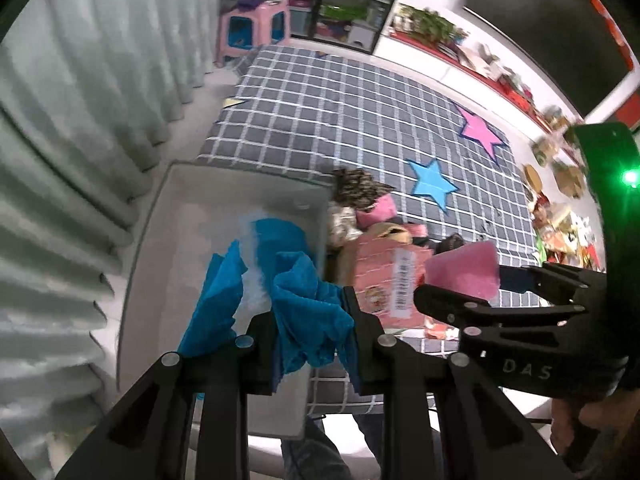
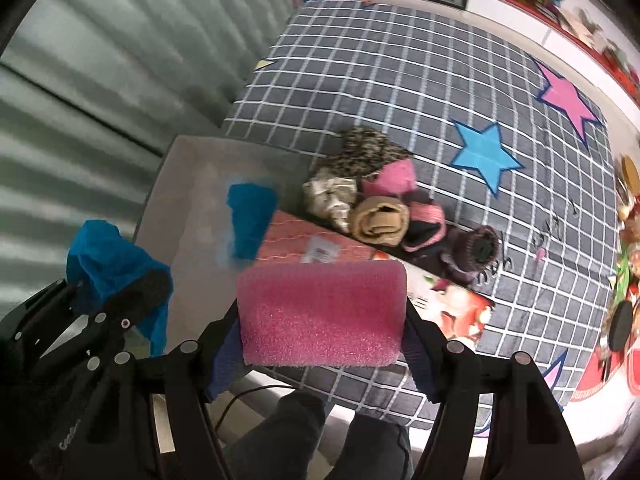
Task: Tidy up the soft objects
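My left gripper (image 1: 310, 334) is shut on a crumpled blue cloth (image 1: 298, 292), which hangs above a clear plastic bin (image 1: 224, 196) beside the mat. The same blue cloth (image 2: 116, 268) shows at the left of the right wrist view, with a second blue piece (image 2: 252, 224) seen inside the clear bin (image 2: 192, 168). My right gripper (image 2: 322, 320) is shut on a pink foam sponge (image 2: 322, 312), held over a pink patterned box (image 2: 320, 246). In the left wrist view that pink sponge (image 1: 464, 274) sits to the right, above the pink box (image 1: 384, 280).
A pile of soft items (image 2: 380, 196) lies on the grey checked mat (image 2: 420, 88): a leopard-print piece, a tan roll, pink and dark knits. Pale curtains (image 1: 80, 140) hang at the left. A pink stool (image 1: 256, 28) and cluttered shelves (image 1: 500, 76) stand beyond. A person's legs (image 2: 320, 440) are below.
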The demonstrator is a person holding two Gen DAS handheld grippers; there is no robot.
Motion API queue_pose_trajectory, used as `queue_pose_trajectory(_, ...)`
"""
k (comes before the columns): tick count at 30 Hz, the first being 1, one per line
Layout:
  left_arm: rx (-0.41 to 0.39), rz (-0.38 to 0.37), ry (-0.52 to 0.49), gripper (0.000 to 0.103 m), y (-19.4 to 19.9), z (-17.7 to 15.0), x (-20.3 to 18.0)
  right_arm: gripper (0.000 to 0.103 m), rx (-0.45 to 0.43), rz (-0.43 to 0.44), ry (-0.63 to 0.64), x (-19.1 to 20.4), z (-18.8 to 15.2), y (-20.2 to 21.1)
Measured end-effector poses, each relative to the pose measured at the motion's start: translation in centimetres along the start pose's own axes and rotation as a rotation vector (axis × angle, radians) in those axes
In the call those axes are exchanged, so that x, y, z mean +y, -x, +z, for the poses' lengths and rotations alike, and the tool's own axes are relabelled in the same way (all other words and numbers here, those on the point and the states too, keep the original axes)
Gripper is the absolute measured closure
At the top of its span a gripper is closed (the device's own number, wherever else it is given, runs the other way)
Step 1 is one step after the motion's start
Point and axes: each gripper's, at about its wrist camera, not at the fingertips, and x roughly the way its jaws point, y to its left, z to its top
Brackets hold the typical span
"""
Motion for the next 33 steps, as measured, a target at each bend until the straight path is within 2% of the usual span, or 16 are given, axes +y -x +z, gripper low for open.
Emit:
queue_pose_trajectory(17, 0.021, 0.077, 0.206, 0.076, 0.5, -4.0, 8.7, 0.032, 0.071, 0.025, 0.210, 9.0, 0.1, -2.9)
queue_pose_trajectory(33, 0.121, 0.122, 0.287, 0.076, -2.5, -7.2, 12.6, 0.032, 0.157, 0.049, 0.314, 13.3, -0.9, -6.6)
